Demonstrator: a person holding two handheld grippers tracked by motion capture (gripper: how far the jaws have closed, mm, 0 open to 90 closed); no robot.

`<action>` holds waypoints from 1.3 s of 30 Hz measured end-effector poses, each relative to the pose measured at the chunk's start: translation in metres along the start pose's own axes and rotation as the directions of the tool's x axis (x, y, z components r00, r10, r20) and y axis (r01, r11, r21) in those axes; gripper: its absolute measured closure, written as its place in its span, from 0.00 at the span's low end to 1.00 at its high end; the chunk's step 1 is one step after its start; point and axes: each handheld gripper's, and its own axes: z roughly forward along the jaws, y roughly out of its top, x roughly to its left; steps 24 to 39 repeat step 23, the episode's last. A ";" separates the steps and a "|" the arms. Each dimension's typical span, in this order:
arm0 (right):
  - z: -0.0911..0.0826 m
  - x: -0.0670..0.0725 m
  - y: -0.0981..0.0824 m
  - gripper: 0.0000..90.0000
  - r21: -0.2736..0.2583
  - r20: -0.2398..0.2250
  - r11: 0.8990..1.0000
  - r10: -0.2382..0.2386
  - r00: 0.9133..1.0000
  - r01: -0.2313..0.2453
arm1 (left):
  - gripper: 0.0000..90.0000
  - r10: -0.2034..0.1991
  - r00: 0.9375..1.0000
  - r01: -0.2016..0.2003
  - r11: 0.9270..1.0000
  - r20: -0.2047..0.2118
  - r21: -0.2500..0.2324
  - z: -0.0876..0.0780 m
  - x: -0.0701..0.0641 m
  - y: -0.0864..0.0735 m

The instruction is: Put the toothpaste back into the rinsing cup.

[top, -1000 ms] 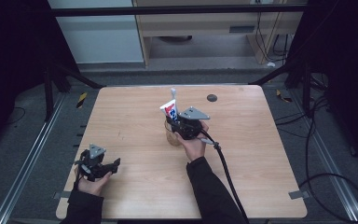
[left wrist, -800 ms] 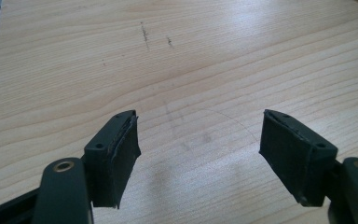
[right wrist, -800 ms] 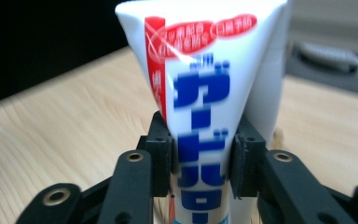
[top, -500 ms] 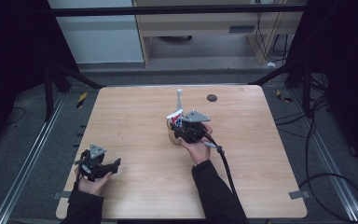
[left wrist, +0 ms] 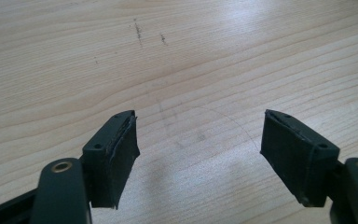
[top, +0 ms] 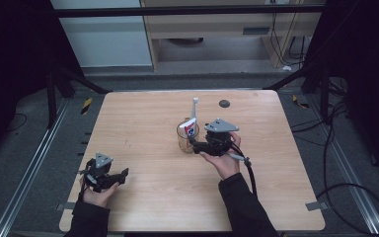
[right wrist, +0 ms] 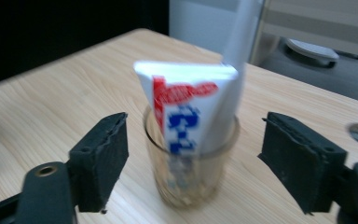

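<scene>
Glass cup (right wrist: pixel 190 161) with toothpaste tube (right wrist: pixel 186 105) just beyond right gripper (right wrist: pixel 193 158), jaws spread, unclenched

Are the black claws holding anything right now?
No. Both the left gripper and right gripper are open; the clear glass cup stands ungripped between the right jaws.

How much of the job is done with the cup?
Looks done: a white toothpaste tube with red and blue print and a pale toothbrush stand in the clear glass cup. In hand: nothing; the right gripper is open around the cup, the left gripper open. What's left is unclear.
</scene>
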 end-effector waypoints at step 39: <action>-0.081 -0.066 -0.098 0.19 0.204 0.141 0.974 0.072 0.987 -0.100 | 0.32 -0.006 1.000 0.006 1.000 0.001 0.008 -0.001 0.004 -0.001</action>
